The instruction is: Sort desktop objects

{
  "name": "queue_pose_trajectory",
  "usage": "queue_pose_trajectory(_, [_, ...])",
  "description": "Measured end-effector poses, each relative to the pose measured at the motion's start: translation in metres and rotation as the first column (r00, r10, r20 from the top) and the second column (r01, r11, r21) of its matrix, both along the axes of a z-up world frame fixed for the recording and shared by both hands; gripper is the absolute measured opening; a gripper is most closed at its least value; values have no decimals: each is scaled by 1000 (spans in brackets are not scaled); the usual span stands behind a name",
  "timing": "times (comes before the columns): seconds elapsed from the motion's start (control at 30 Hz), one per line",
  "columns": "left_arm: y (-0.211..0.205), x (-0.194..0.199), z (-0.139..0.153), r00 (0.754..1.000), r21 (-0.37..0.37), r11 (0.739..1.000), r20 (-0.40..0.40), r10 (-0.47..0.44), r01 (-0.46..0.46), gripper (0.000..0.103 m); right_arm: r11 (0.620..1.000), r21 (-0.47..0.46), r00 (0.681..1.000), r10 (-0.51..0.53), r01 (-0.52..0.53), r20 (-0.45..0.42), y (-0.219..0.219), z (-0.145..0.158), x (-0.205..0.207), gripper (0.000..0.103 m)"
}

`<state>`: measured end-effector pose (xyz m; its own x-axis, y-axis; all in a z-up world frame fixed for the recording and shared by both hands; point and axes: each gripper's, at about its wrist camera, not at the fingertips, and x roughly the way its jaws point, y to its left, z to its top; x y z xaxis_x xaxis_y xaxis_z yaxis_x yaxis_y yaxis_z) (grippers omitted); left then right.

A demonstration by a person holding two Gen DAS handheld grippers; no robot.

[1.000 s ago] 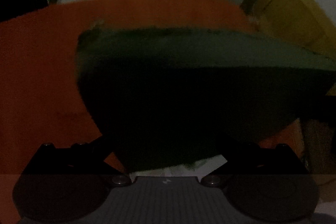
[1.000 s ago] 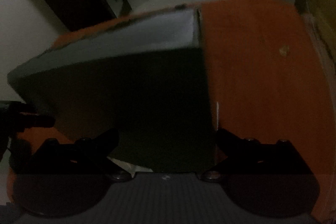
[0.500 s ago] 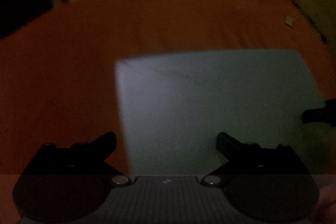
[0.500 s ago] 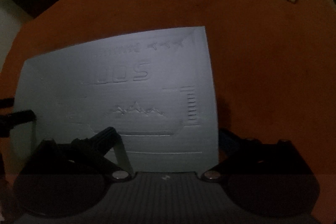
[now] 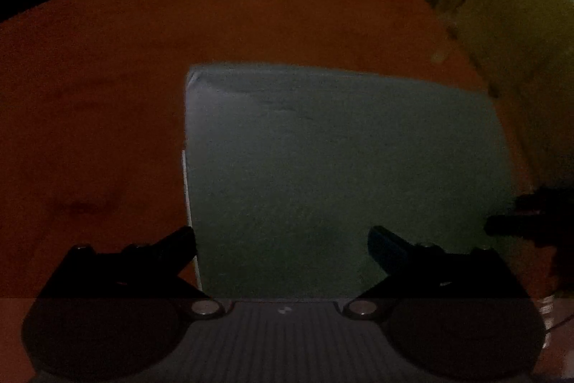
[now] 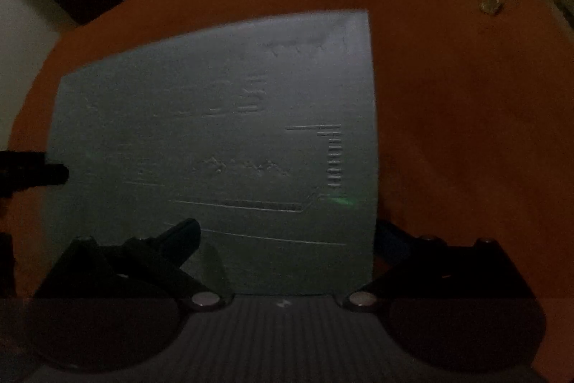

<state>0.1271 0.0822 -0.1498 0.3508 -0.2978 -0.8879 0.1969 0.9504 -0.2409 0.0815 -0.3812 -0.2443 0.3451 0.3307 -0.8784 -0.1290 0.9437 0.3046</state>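
Observation:
A flat grey book or pad lies on the orange table; its cover with embossed marks shows in the right wrist view. My left gripper is open, its jaws spread over the near left part of the book. My right gripper is open, its jaws straddling the near right corner. Each gripper's dark fingertip shows at the other view's edge, at the book's side.
A small pale object lies on the table at the far right. A yellowish cabinet stands beyond the table's right edge. Dark furniture and pale floor lie behind the table.
One second ago the book was held up tilted between both grippers. It now lies flat on the table and both grippers have let go and stand open over it.

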Motion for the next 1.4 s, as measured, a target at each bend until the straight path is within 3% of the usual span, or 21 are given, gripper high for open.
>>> queue_pose_trajectory(0.2, [10,6,25,996,-83,993,-19,87,-89,101,995,29,995,-99,99,10,5,30,-12,103])
queue_pose_trajectory(0.33, [-1,1,53,998,-22,999,-29,49,-49,102,992,60,994,-106,107,-23,-2,55,-6,103])
queue_pose_trajectory(0.43, [-9,8,71,991,24,999,-131,39,-36,102,991,57,987,-111,118,-112,-2,69,-7,103])
queue_pose_trajectory(0.53, [-31,12,75,995,167,985,-93,-26,42,102,999,-15,993,-53,51,-110,15,80,-5,103])
queue_pose_trajectory(0.6, [-38,23,57,994,240,970,-111,-12,38,102,999,-31,985,-43,39,-165,25,64,-1,103])
queue_pose_trajectory(0.67, [-41,41,26,991,266,963,-134,-8,44,102,998,-50,977,-43,33,-207,34,43,6,103])
queue_pose_trajectory(0.73, [-47,58,-4,993,341,937,-115,-37,74,102,995,-96,990,-7,-6,-142,40,21,16,103])
queue_pose_trajectory(0.8, [-49,68,-32,995,437,895,-86,-54,87,102,990,-139,992,13,-30,-126,43,-1,27,103])
queue_pose_trajectory(0.9, [-37,60,-56,991,530,840,-21,-129,120,102,997,-67,996,43,-48,-78,31,-15,33,103])
queue_pose_trajectory(0.97, [-30,57,-69,987,556,823,33,-159,114,103,999,-40,998,32,-34,-56,20,-17,34,103])
queue_pose_trajectory(1.0, [-25,57,-77,985,544,832,53,-164,109,102,999,-26,998,41,-42,-40,17,-20,35,103])
queue_pose_trajectory(1.07, [-6,60,-89,991,459,887,84,-100,51,103,999,33,999,42,-41,-21,15,-24,19,103])
queue_pose_trajectory(1.13, [6,69,-94,998,266,964,54,-17,2,102,996,91,999,29,-27,-30,15,-28,16,103])
queue_pose_trajectory(1.17, [8,76,-96,1000,162,987,18,11,-14,101,994,105,999,34,-31,-29,14,-33,20,103])
queue_pose_trajectory(1.2, [11,76,-98,999,83,996,-4,43,-43,102,995,93,999,36,-34,-18,15,-38,25,103])
queue_pose_trajectory(1.27, [11,74,-97,998,3,998,-36,59,-59,102,992,123,1000,8,-7,-7,12,-36,26,103])
queue_pose_trajectory(1.37, [-9,58,-80,998,-140,990,-57,0,-8,98,983,185,999,-27,22,25,-3,-13,18,103])
queue_pose_trajectory(1.4, [-23,51,-70,998,-130,991,-35,-48,43,98,979,204,999,3,-14,54,-4,-5,8,103])
